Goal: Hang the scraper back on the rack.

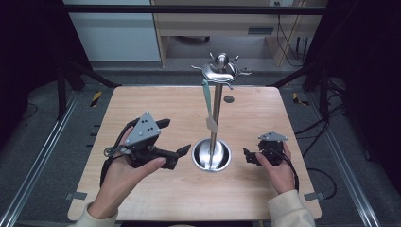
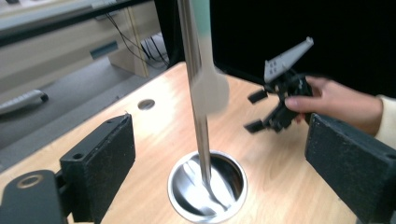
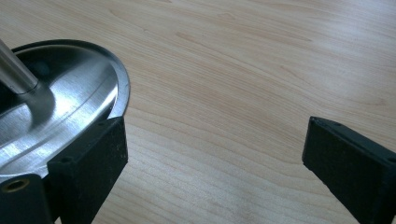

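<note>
Centrally, a steel stand is rising from a round dished base on the wooden table, its pole upright and its top ring carrying small hooks. A spatula with a green handle and pale blade is hanging from a hook at about 9 o'clock of the pole, its blade hanging just beside the pole above the base.

The left gripper is being held in the person's left hand at 9 o'clock of the base, close to its rim. Its jaws are standing wide apart and are gripping nothing; in the left gripper view they are framing the pole, the blurred blade and the base.

The right gripper is being held in the right hand at 3 o'clock of the base, near it but apart. Its jaws are also spread wide with nothing between them; in the right gripper view the left jaw is overlapping the base rim, though contact cannot be confirmed, and bare table is lying between the jaws.

A small dark round hole is showing in the tabletop at 1 o'clock of the base, well apart from it.
</note>
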`<action>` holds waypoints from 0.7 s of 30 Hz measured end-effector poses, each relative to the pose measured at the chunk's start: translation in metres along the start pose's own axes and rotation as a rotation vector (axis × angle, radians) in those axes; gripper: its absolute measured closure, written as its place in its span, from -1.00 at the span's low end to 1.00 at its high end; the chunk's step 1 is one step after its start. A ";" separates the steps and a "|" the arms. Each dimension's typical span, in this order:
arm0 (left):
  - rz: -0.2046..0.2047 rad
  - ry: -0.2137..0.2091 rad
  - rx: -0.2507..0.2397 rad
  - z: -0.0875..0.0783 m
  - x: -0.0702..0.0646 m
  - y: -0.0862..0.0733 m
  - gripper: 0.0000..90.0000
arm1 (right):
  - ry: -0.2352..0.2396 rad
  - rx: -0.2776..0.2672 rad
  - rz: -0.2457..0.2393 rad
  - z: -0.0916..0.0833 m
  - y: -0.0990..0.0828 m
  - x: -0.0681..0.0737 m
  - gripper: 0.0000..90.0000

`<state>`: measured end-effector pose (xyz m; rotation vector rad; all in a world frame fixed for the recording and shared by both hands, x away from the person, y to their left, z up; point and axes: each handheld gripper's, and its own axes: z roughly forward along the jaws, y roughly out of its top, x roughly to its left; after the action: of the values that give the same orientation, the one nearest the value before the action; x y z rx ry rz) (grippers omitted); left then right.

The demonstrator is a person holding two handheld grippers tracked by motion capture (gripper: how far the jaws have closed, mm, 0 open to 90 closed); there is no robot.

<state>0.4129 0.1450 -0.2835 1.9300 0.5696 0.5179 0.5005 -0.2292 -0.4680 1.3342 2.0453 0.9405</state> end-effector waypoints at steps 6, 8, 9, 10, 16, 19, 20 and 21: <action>0.011 0.025 0.036 0.003 -0.005 -0.016 -0.87 | 0.002 -0.010 0.003 0.000 0.000 0.001 -0.84; 0.016 0.028 0.046 0.005 -0.007 -0.020 -0.90 | 0.006 -0.025 -0.009 -0.001 0.001 0.001 -0.85; 0.013 0.025 0.044 0.006 -0.008 -0.022 -0.90 | 0.008 -0.029 -0.012 -0.002 0.002 0.002 -0.85; 0.014 0.023 0.045 0.007 -0.008 -0.024 -0.91 | 0.009 -0.032 -0.018 -0.002 0.002 0.002 -0.85; 0.026 0.022 0.073 0.008 -0.008 -0.039 -0.92 | 0.010 -0.032 -0.019 -0.003 0.002 0.002 -0.85; 0.021 0.039 0.083 0.006 -0.003 -0.046 -0.93 | 0.010 -0.034 -0.022 -0.003 0.001 0.002 -0.85; 0.027 0.050 0.094 0.004 -0.001 -0.049 -0.93 | 0.012 -0.034 -0.022 -0.003 0.001 0.002 -0.85; 0.033 0.069 0.105 0.004 0.001 -0.051 -0.93 | 0.017 -0.037 -0.028 -0.003 0.001 0.001 -0.85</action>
<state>0.4074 0.1620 -0.3318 2.0301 0.6210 0.5873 0.4980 -0.2287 -0.4655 1.2786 2.0441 0.9764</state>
